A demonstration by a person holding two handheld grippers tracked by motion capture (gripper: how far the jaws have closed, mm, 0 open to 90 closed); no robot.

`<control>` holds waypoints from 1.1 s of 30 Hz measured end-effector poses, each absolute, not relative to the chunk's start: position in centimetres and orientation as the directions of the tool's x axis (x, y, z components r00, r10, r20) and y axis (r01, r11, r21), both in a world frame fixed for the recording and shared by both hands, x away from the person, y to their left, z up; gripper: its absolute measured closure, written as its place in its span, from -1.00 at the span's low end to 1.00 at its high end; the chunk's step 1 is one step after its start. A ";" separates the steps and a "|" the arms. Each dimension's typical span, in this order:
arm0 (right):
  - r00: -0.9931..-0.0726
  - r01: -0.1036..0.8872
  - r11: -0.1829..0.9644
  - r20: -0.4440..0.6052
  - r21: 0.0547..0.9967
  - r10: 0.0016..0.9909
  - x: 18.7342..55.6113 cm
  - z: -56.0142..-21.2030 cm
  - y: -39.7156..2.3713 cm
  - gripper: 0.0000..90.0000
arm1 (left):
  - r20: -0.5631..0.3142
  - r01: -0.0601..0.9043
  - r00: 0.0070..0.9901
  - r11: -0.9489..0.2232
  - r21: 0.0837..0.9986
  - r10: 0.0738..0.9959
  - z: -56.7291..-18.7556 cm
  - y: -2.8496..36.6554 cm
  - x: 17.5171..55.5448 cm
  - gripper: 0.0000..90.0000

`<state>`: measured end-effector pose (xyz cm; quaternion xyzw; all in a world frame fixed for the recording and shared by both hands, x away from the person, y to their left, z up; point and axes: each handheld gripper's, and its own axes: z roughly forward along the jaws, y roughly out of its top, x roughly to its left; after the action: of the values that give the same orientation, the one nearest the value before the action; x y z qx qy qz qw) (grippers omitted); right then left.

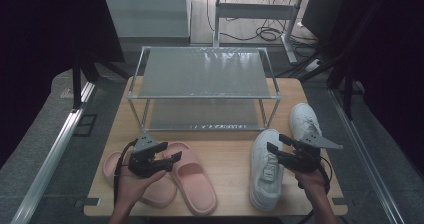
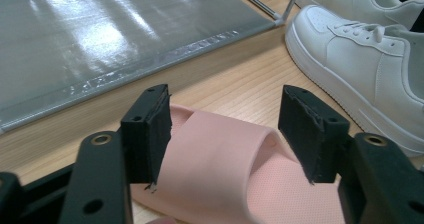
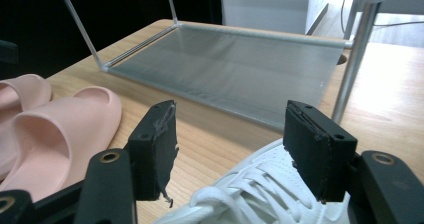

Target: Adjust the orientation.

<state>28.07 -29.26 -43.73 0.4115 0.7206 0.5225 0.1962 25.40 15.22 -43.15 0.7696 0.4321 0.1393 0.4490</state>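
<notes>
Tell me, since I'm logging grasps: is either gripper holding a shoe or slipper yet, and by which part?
Nothing is held. The left gripper hangs open over a pink slipper, and the right gripper hangs open over a white sneaker.

High view overhead – gripper views low, sharing rack.

On the table, the rack stands beyond both sets of fingers. The left gripper hovers with its fingers spread above one slipper, whose strap lies below and between them; the second slipper lies on the outer side of those fingers. The right gripper has its fingers spread above the laces of one shoe. The other shoe lies on that shoe's far side, beside the rack's leg.
</notes>
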 end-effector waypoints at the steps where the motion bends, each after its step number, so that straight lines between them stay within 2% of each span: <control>1: -0.583 0.385 0.115 0.145 0.916 0.799 28.1 -43.7 -29.3 -0.14 | -0.173 0.539 0.589 -0.225 0.811 0.789 -43.2 15.1 25.5 -0.11; 8: -0.567 0.393 0.104 0.152 0.914 0.810 28.3 -43.8 -29.7 -0.13 | -0.173 0.538 0.601 -0.235 0.809 0.780 -43.6 14.8 25.3 0.08; 9: -0.568 0.395 0.106 0.151 0.913 0.809 28.3 -43.9 -29.6 -0.12 | -0.173 0.539 0.599 -0.233 0.809 0.782 -43.6 14.9 25.2 0.22; 10: -0.568 0.395 0.106 0.151 0.913 0.809 28.3 -43.9 -29.6 -0.12 | -0.171 0.537 0.598 -0.233 0.811 0.783 -43.7 15.0 25.2 0.22; 13: -0.569 0.396 0.114 0.145 0.911 0.810 28.2 -43.9 -29.3 -0.11 | -0.169 0.537 0.597 -0.234 0.811 0.784 -43.7 15.2 25.1 0.46; 14: -0.573 0.395 0.113 0.148 0.912 0.806 28.2 -43.8 -29.1 -0.10 | -0.170 0.537 0.598 -0.234 0.810 0.783 -43.7 15.3 25.0 0.60; 15: -0.573 0.395 0.113 0.148 0.912 0.806 28.2 -43.8 -29.1 -0.10 | -0.165 0.535 0.599 -0.238 0.811 0.783 -43.6 15.4 24.9 0.60; 16: -0.574 0.394 0.109 0.152 0.913 0.805 28.3 -43.7 -28.9 -0.10 | -0.164 0.532 0.593 -0.231 0.814 0.788 -43.4 15.9 24.6 0.74; 20: -0.584 0.394 0.122 0.146 0.911 0.798 28.3 -43.8 -28.6 -0.10 | -0.163 0.533 0.559 -0.202 0.822 0.813 -43.1 17.6 24.0 0.91; 28: -0.571 0.402 0.118 0.148 0.908 0.807 28.6 -44.1 -29.0 -0.09 | -0.183 0.563 0.476 -0.138 0.814 0.860 -44.1 21.8 22.5 0.99; 33: -0.572 0.405 0.126 0.144 0.906 0.807 28.7 -44.3 -28.9 -0.08 | -0.168 0.574 0.465 -0.151 0.805 0.869 -44.4 22.7 22.1 1.00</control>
<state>28.74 -28.89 -44.28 0.4187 0.7240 0.5118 0.1965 22.07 22.70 -44.37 0.7389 0.4882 0.1713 0.4316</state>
